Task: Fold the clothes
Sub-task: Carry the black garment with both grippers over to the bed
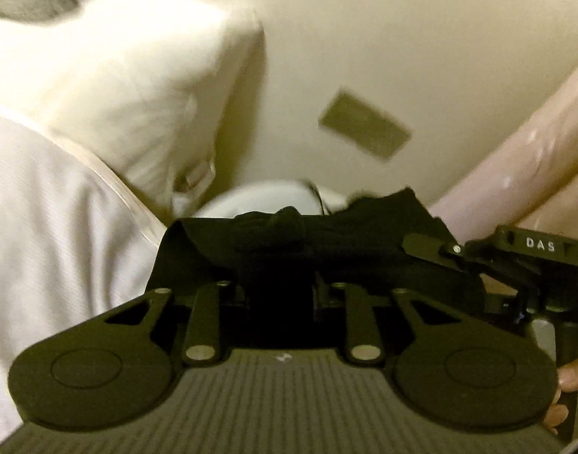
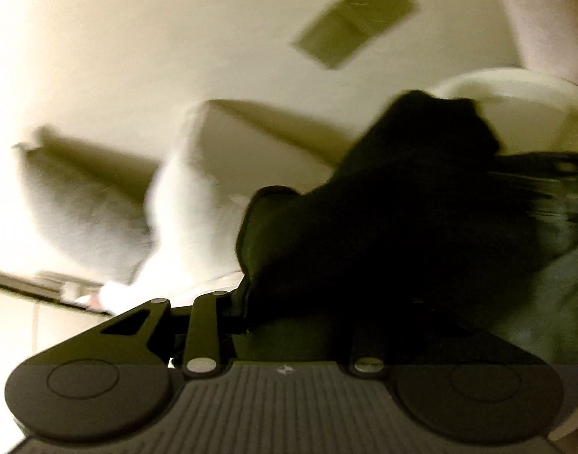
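A black garment (image 1: 307, 242) is bunched and lifted between both grippers. In the left wrist view it drapes over my left gripper (image 1: 281, 287), which is shut on it; the fingertips are hidden under the cloth. My right gripper (image 1: 421, 246) comes in from the right, marked "DAS", and pinches the same cloth at its right end. In the blurred right wrist view the black garment (image 2: 383, 208) covers most of the right gripper (image 2: 289, 302) and hides its right finger.
A white sheet (image 1: 43, 208) and a cream pillow (image 1: 130, 87) lie to the left. A rectangular plate (image 1: 364, 125) sits on the cream wall. A white round object (image 1: 266, 196) shows behind the cloth. A person's fingers (image 1: 572, 374) hold the right gripper's handle.
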`<action>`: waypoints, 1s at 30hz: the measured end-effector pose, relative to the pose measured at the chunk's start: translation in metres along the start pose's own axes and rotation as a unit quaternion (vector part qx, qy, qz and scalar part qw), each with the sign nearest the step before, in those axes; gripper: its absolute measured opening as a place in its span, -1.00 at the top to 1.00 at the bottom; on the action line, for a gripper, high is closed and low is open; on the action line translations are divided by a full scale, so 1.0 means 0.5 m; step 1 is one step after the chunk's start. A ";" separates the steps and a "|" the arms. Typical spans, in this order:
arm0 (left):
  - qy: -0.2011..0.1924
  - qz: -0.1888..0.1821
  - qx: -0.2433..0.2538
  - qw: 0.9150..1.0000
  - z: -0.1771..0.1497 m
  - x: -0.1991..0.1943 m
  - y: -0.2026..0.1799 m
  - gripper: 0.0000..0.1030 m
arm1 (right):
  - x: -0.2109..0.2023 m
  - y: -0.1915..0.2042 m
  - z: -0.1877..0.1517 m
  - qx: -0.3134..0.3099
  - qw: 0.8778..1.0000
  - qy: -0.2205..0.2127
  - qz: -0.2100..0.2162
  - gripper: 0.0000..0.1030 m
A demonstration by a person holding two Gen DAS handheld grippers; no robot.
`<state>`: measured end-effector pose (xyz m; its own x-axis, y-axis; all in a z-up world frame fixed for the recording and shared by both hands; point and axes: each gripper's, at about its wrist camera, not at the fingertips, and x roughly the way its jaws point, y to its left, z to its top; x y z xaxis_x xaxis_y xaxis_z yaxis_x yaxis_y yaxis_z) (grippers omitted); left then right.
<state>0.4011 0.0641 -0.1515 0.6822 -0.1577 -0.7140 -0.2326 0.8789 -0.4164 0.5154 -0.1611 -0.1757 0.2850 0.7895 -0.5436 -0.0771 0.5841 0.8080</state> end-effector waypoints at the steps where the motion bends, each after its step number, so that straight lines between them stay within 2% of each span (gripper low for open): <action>1: -0.017 0.000 -0.006 1.000 0.004 -0.035 0.008 0.58 | -0.002 0.032 -0.004 -0.016 1.000 0.001 0.014 0.34; 6: -0.116 0.023 -0.035 0.992 0.004 -0.240 0.056 0.58 | -0.006 0.215 -0.065 -0.100 0.991 0.029 0.084 0.34; 8: -0.153 0.040 -0.049 0.986 -0.012 -0.325 0.082 0.57 | -0.005 0.289 -0.102 -0.129 0.984 0.047 0.116 0.34; 11: -0.214 0.076 -0.077 0.971 -0.062 -0.479 0.127 0.57 | 0.004 0.403 -0.193 -0.172 0.967 0.080 0.167 0.34; 15: -0.286 0.132 -0.103 0.943 -0.155 -0.700 0.181 0.56 | 0.013 0.556 -0.345 -0.224 0.937 0.126 0.237 0.34; 19: -0.350 0.211 -0.113 0.906 -0.272 -0.949 0.226 0.55 | -0.001 0.684 -0.553 -0.261 0.903 0.167 0.297 0.34; 22: -0.378 0.270 -0.122 0.877 -0.368 -1.124 0.254 0.52 | -0.012 0.779 -0.710 -0.288 0.873 0.196 0.341 0.34; 25: -0.385 0.328 -0.128 0.853 -0.455 -1.265 0.282 0.47 | -0.041 0.842 -0.884 -0.308 0.856 0.225 0.350 0.32; 27: -0.378 0.367 -0.133 0.839 -0.506 -1.333 0.311 0.40 | -0.046 0.874 -1.002 -0.332 0.842 0.271 0.328 0.11; 28: -0.365 0.393 -0.145 0.831 -0.535 -1.362 0.335 0.36 | -0.040 0.878 -1.053 -0.342 0.833 0.304 0.312 -0.09; 29: -0.351 0.419 -0.158 0.823 -0.564 -1.391 0.359 0.33 | -0.033 0.881 -1.105 -0.357 0.818 0.340 0.297 -0.38; 30: -0.334 0.440 -0.175 0.815 -0.594 -1.412 0.381 0.27 | -0.025 0.882 -1.163 -0.385 0.794 0.382 0.275 -0.50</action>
<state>-0.3308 0.2092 0.1062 0.3426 0.8479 -0.4047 -0.9392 0.3190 -0.1268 -0.0775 0.1962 0.0554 -0.6339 0.6778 -0.3725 -0.6336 -0.1789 0.7527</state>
